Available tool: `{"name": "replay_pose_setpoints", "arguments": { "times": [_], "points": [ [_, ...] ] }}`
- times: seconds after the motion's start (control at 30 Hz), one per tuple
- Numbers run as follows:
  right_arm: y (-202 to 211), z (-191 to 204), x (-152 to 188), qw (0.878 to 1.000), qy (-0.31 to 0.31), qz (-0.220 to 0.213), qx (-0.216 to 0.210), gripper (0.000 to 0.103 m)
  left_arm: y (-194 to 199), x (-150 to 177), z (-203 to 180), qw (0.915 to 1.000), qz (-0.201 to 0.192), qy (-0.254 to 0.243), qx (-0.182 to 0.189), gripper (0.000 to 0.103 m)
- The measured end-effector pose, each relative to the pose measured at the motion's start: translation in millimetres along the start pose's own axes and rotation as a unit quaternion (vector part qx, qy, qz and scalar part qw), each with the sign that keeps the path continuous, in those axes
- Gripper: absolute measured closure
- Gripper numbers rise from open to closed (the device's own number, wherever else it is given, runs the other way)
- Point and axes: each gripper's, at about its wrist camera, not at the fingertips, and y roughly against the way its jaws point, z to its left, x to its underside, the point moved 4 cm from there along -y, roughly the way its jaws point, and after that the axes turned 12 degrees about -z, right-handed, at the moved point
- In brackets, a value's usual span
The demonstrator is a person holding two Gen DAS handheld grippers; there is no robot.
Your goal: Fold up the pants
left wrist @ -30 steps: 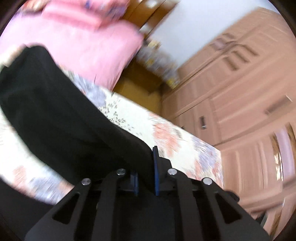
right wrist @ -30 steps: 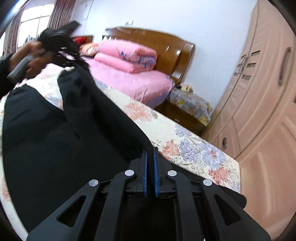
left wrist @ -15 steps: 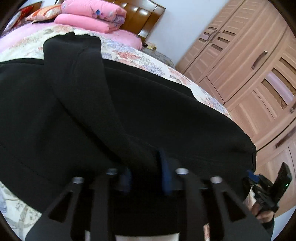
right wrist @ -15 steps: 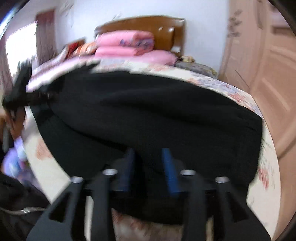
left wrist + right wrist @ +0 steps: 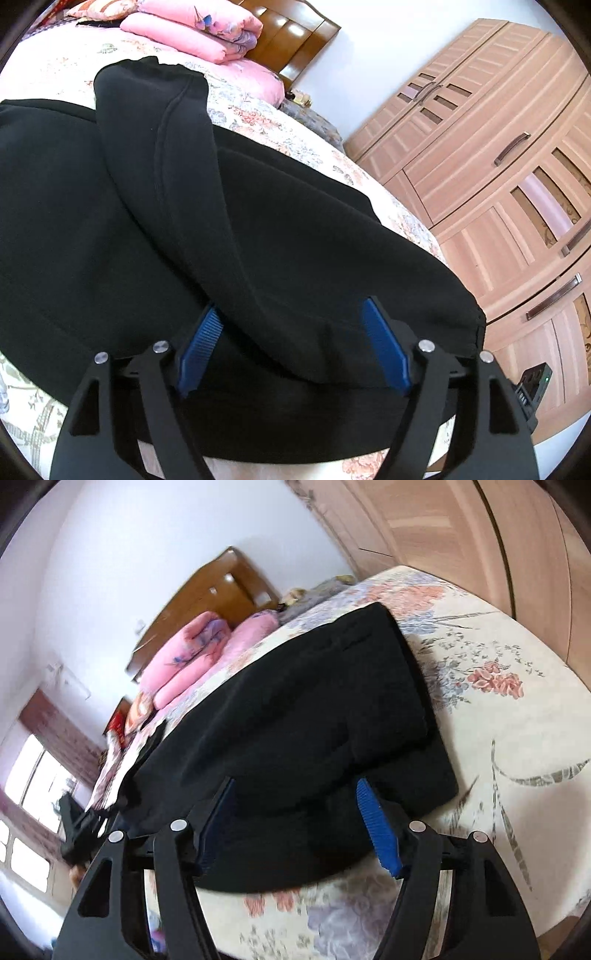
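The left gripper stands with its blue pads spread wide, holding nothing; a folded band of the black pants lies loosely between the pads, and from here it is hard to say whether either pad touches the cloth. The right gripper is likewise spread apart and empty, hovering over the near edge of the pants, its blue pad clear on the right side.

The pants lie spread on the floral bedsheet, doubled over, with one leg laid diagonally across the top and its cuff pointing toward the head of the bed. In the right wrist view the upper layer sits a little short of the lower one, so a dark edge shows at the corner on the sheet.

Further off, folded pink quilts are stacked near the brown wooden headboard. A light wooden wardrobe stands along the right wall. The right wrist view, somewhat blurred, also shows a window at the far left.
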Motion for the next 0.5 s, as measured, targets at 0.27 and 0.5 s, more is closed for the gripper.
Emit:
{"name": "replay_pose_setpoints", "arguments": {
  "times": [0.27, 0.5],
  "points": [
    [-16, -6, -12, 0.997, -0.048, 0.046, 0.046, 0.032, -12, -5, -1, 0.9999, 0.012, -0.01, -0.004, 0.027],
    [-17, -29, -9, 0.994, -0.085, -0.001, 0.07, 0.088, -18, -5, 2, 0.9995, 0.02, -0.019, -0.014, 0.083]
  ]
}}
